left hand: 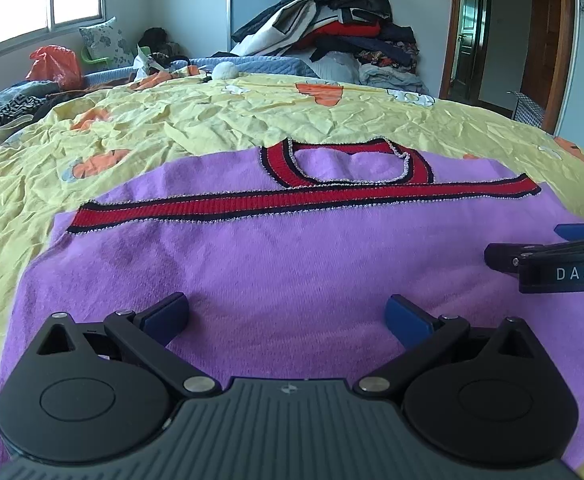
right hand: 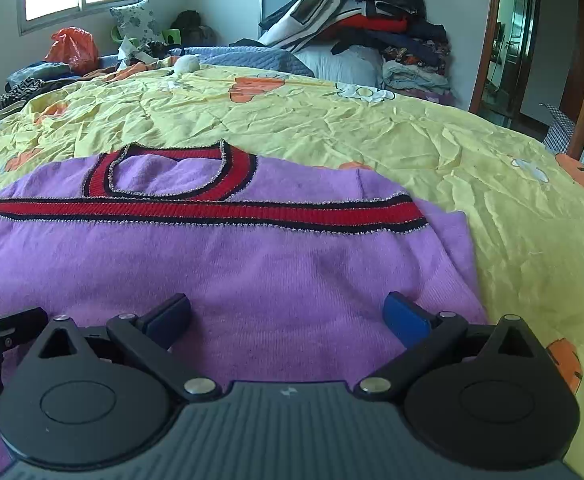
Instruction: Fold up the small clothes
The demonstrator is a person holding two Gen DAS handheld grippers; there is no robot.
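A purple knit sweater point(left hand: 292, 264) with red and black trim lies on the yellow bedsheet point(left hand: 196, 120). It looks folded: a red hem band point(left hand: 292, 200) crosses it just below the red collar point(left hand: 347, 160). My left gripper point(left hand: 288, 316) is open and empty, low over the near purple part. My right gripper point(right hand: 288, 314) is open and empty over the sweater's point(right hand: 252, 272) right part, beside the left one. The right gripper also shows at the right edge of the left wrist view point(left hand: 547, 252).
A tall pile of clothes point(left hand: 331, 28) sits at the far end of the bed. An orange bag point(left hand: 56, 64) and pillows lie far left. A white ball point(left hand: 224, 70) rests on the sheet's far edge. A doorway point(left hand: 475, 36) opens at right.
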